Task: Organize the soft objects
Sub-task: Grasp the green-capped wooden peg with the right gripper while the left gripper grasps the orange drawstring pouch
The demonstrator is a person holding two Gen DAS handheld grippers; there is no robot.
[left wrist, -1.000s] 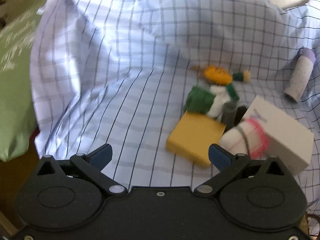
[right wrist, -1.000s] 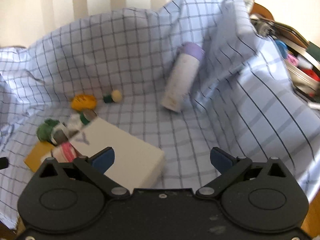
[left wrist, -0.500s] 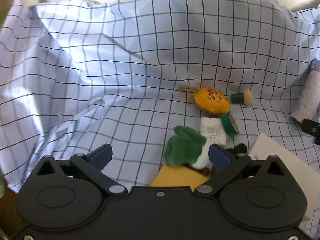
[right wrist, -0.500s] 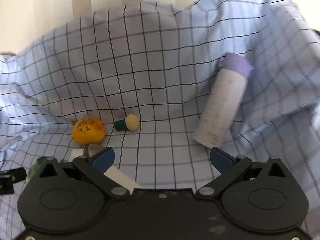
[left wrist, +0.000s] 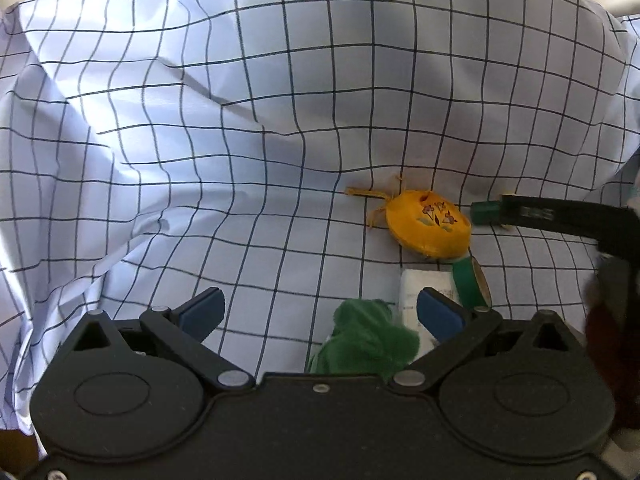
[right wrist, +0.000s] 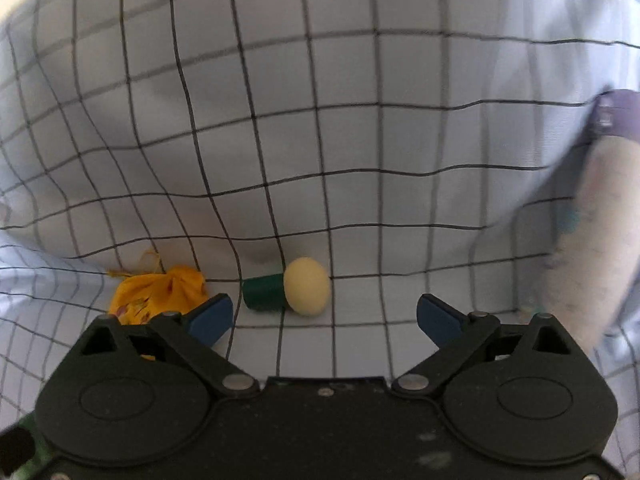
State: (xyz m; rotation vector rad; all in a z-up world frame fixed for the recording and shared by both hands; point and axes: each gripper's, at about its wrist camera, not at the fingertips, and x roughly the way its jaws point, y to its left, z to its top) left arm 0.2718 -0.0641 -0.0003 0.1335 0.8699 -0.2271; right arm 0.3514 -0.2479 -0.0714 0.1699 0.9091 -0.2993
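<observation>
A small toy with a cream ball head (right wrist: pixel 306 286) and dark green stem (right wrist: pixel 264 292) lies on the checked cloth (right wrist: pixel 360 140), just ahead of my right gripper (right wrist: pixel 325 316). Its jaws stand wide and are closing, and the pads do not touch the toy. An orange drawstring pouch (right wrist: pixel 160 292) lies left of the toy. My left gripper (left wrist: pixel 320 312) is open over a green fuzzy soft thing (left wrist: pixel 360 344) that lies between its fingers, untouched. The pouch (left wrist: pixel 428 224) lies further ahead. A finger of the right gripper (left wrist: pixel 560 216) reaches in from the right.
A small white bottle (left wrist: pixel 424 292) with a green cap (left wrist: pixel 470 280) lies beside the green soft thing. A tall white bottle with a purple cap (right wrist: pixel 592 260) lies at the right. The checked cloth (left wrist: pixel 200 140) rises in folds behind and to the left.
Both grippers have moved forward and down toward the items. The yellow block and white box have left the views. The cream-and-green toy now lies close before the right gripper's fingers.
</observation>
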